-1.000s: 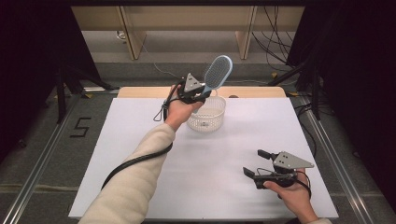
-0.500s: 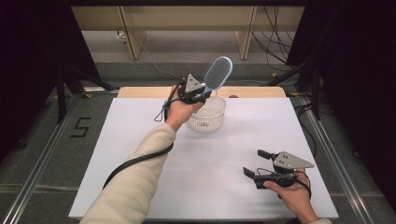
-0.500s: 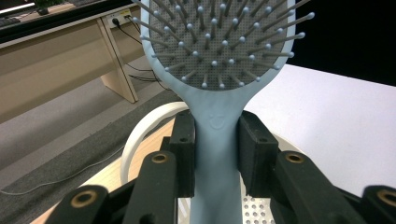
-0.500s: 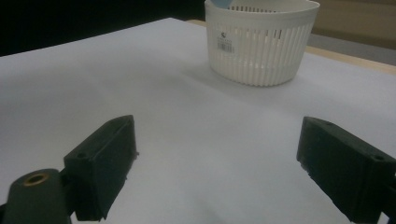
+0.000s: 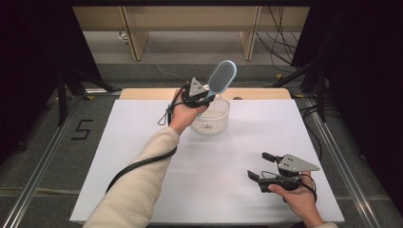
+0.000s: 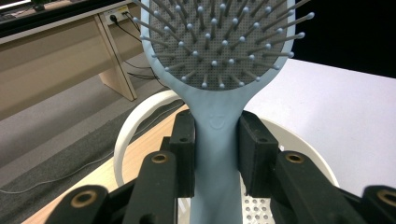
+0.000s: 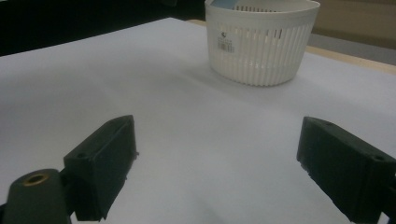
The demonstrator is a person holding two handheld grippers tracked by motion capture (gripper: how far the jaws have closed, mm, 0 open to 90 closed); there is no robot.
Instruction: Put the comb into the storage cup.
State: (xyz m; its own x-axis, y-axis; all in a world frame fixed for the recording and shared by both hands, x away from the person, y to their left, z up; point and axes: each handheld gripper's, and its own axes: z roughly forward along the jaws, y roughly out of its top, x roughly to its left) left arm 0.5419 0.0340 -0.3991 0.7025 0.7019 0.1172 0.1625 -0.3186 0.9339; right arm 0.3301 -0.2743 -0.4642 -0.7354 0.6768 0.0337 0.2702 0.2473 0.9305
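Observation:
A light blue hairbrush with grey bristles stands tilted over a white slatted basket at the back of the table. My left gripper is shut on the hairbrush's handle, and its jaws press both sides of the handle just above the basket's rim. My right gripper rests low near the table's front right, open with nothing between its fingers. The basket stands well ahead of it in the right gripper view.
A white sheet covers the table, with a wooden strip bare along the far edge. Cables and wooden furniture legs stand on the floor beyond. Metal rails run along both sides of the table.

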